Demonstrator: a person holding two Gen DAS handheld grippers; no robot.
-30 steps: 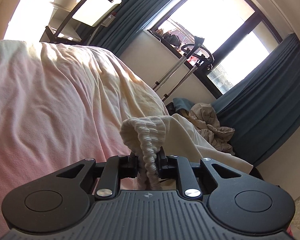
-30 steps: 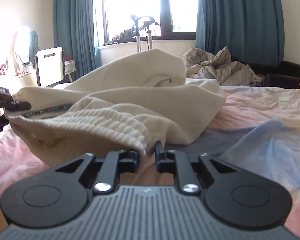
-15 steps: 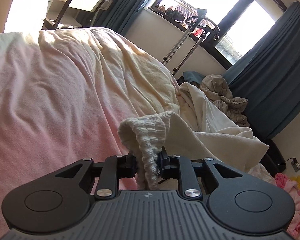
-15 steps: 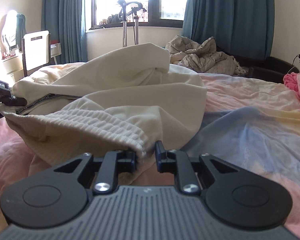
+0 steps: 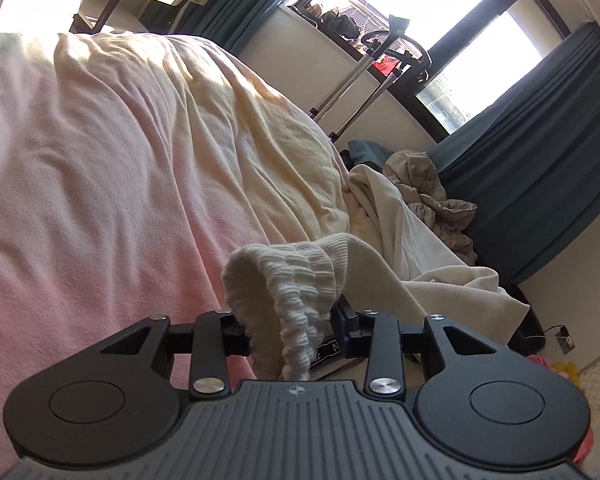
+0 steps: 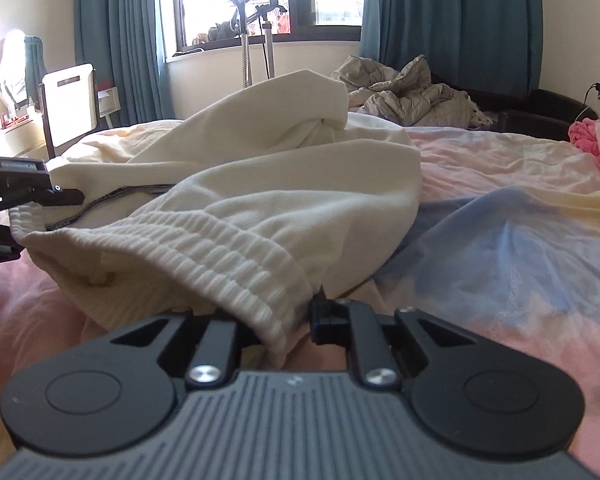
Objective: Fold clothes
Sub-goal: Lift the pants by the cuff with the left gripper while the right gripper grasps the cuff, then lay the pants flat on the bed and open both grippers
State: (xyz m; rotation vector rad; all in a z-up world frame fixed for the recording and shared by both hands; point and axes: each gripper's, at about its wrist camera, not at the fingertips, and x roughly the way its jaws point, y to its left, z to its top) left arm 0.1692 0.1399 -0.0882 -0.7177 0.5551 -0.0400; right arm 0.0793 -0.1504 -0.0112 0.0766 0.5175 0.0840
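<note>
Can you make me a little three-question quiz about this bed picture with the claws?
1. True or false: both claws grip the ribbed waistband of the cream pants.
2. What lies under the pants? A) bedspread B) floor C) chair
3. Fill in: the curtains by the window are ____.

Key: 1 true, the left claw and the right claw each pinch it. 2 A, the bedspread. 3 blue.
</note>
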